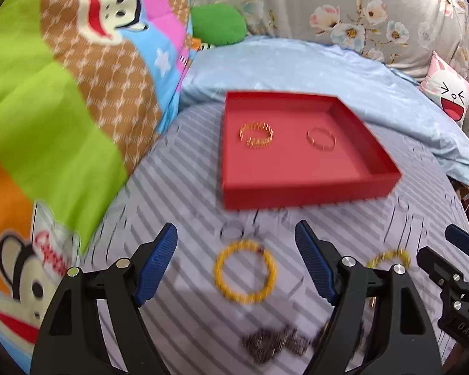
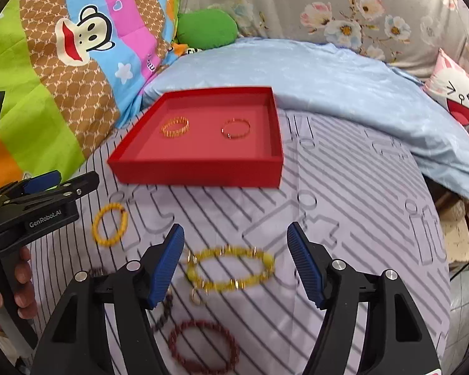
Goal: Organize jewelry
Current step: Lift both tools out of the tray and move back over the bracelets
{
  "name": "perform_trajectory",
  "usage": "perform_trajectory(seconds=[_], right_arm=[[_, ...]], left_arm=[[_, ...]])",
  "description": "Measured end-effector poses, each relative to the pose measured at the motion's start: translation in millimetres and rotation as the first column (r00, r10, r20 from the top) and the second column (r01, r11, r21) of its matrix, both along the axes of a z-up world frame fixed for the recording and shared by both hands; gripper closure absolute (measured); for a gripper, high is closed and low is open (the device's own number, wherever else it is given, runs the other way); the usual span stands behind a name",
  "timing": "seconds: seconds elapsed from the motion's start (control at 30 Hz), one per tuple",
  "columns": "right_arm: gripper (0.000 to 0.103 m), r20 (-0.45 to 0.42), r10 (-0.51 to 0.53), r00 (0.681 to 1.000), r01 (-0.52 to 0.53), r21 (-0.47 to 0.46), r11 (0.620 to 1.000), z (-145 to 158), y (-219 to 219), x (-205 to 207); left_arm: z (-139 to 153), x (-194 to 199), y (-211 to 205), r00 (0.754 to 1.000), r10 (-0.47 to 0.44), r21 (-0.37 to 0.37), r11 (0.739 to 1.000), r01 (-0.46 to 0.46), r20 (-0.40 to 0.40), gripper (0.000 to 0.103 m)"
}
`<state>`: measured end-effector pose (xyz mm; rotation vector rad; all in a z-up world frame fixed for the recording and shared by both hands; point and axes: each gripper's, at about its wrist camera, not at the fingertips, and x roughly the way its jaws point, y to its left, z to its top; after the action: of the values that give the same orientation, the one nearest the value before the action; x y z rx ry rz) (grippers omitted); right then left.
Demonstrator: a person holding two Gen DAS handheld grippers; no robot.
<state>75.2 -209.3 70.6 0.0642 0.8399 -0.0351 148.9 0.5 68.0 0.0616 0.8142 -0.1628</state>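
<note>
A matt red cardboard tray (image 2: 200, 173) sits at centre frame on smooth striped cloth (image 2: 344, 218). Inside it, two shiny gold-coloured metal bracelets (image 2: 175, 126). Lower down, glossy yellow bead bracelets (image 2: 231, 270). Matt black plastic gripper fingers (image 2: 165, 259) carry ribbed blue pads.

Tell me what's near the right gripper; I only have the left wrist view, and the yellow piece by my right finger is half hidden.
Observer: It's a yellow beaded bracelet with gold charms, lying flat on the striped sheet, whole, between the open fingers of the right gripper.
Operator: Anything nearer the person than that?
Observer: Yes, a dark red beaded bracelet lies just below it.
Operator: What is the dark blur low in my frame?
Observer: The right wrist view shows dark beads there, mostly hidden behind the right gripper's left finger.
</note>
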Motion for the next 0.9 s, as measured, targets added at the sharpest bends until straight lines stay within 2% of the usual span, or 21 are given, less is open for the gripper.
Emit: perform_trajectory(seconds=[0.23,0.53,0.9], right_arm=[[0.037,-0.053,-0.018,0.998,0.019,0.011,1.0,-25,-2,-36],[0.037,-0.087,-0.024,0.996,0.023,-0.007,1.0,-44,2,-67],[0.037,-0.102,-0.024,0.995,0.024,0.005,1.0,-51,4,-81]], left_arm=[[-23,-36,14,0.999,0.023,-0.003,1.0,-0.024,-0.045,0.029],[-47,-74,22,0.995,0.022,-0.013,1.0,-0.023,-0.095,0.029],[-55,-88,20,0.994,0.009,-0.014,1.0,-0.011,-0.106,0.029]])
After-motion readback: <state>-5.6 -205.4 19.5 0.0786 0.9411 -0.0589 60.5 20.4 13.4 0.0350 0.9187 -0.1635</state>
